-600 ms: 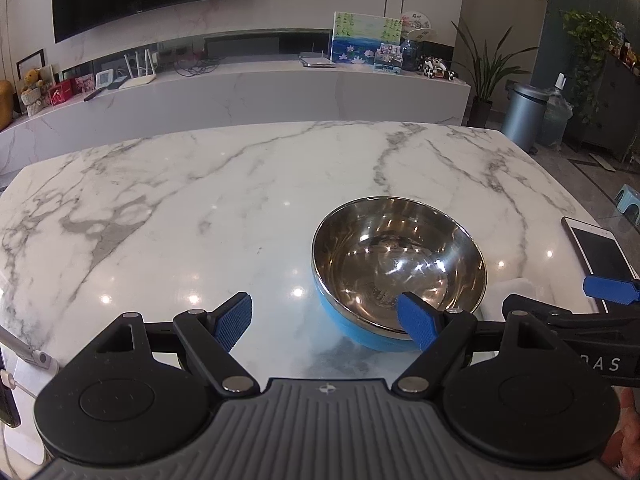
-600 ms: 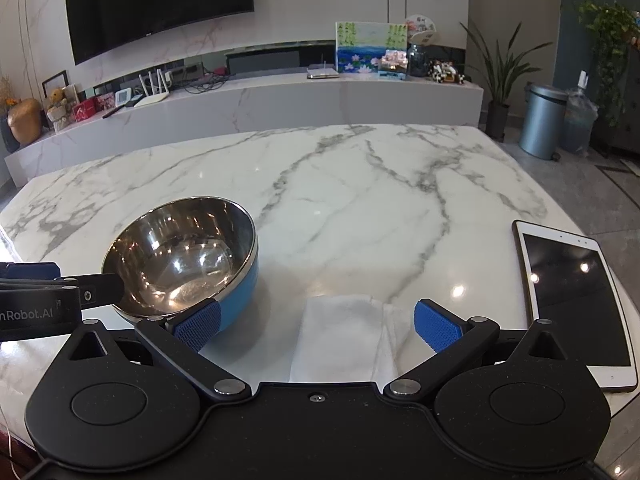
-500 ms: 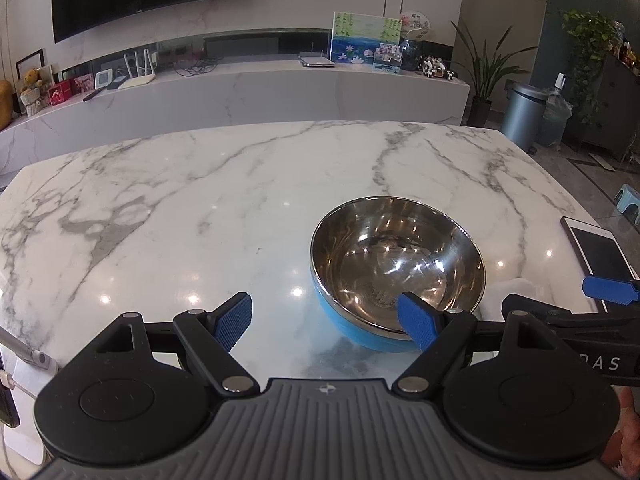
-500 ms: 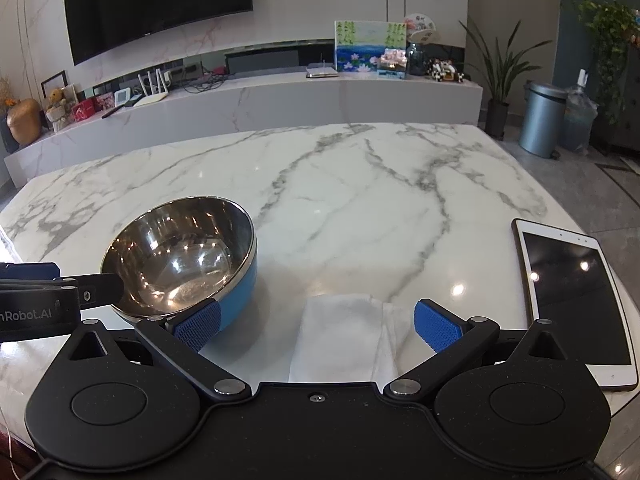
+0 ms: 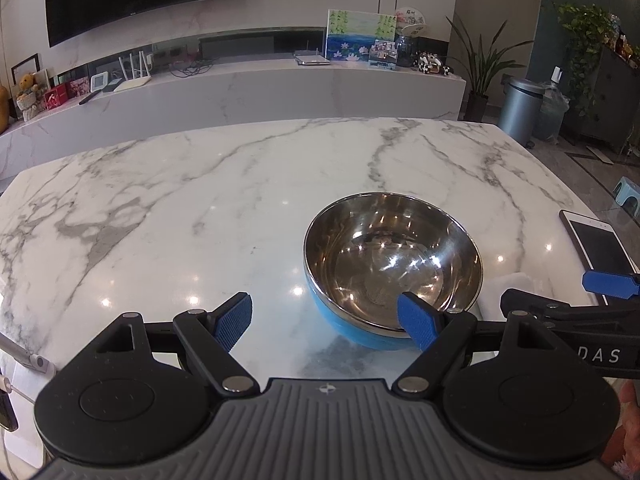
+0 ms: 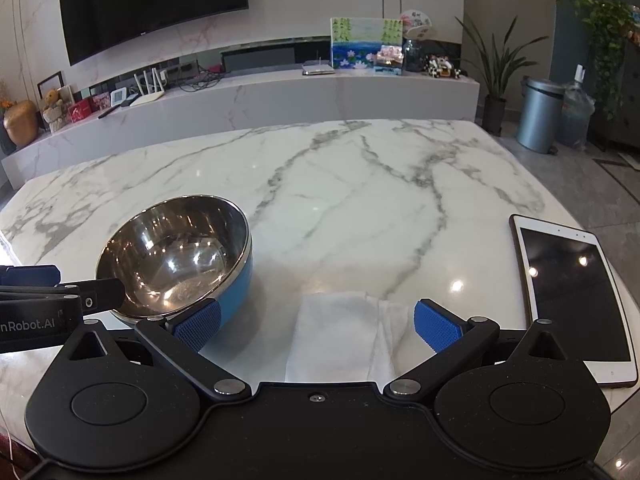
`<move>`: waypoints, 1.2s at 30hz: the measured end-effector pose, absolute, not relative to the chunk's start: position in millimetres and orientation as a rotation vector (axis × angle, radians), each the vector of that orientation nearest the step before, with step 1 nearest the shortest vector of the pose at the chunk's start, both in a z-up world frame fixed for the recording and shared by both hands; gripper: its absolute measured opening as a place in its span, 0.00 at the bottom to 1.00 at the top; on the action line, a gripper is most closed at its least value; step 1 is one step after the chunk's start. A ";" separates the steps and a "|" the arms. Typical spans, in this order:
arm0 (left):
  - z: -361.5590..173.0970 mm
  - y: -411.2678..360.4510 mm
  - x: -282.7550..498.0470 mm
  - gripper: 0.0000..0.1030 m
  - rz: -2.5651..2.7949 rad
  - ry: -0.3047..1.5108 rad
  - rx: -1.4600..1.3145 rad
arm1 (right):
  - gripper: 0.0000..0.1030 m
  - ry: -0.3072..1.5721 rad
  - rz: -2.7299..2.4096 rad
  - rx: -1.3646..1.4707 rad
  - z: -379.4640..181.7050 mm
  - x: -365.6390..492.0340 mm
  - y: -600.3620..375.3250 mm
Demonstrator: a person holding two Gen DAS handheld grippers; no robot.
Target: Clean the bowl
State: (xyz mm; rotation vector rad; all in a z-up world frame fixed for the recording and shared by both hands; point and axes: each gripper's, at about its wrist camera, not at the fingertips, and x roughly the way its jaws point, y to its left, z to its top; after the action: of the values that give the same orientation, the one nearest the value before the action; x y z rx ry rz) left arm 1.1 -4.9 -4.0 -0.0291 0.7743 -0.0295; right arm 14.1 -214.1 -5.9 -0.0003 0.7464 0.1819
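A steel bowl with a blue outside (image 5: 394,264) stands on the marble table (image 5: 200,216); it also shows at the left of the right wrist view (image 6: 176,256). My left gripper (image 5: 325,318) is open, and its right finger overlaps the bowl's near rim; I cannot tell if they touch. My right gripper (image 6: 317,326) is open just above a folded white cloth (image 6: 348,336) that lies between its fingers. The bowl's inside looks bare and shiny.
A white tablet (image 6: 568,296) lies near the table's right edge, right of the cloth. The left gripper's body (image 6: 40,308) reaches in at the left beside the bowl. A low marble counter (image 5: 280,92) runs behind the table.
The bowl sits a touch further left in both views. Both grippers stay open and the cloth has not moved.
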 end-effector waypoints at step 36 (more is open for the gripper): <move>-4.2 -4.9 3.6 0.77 -0.036 0.781 -0.032 | 1.00 0.775 0.194 -0.029 -9.5 11.4 -205.5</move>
State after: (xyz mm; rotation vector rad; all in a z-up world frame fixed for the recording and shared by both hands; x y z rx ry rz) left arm 3.6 -4.9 -4.2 -0.0324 0.7812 -0.0364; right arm 11.4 -205.5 -9.5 -0.0290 0.7755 0.1944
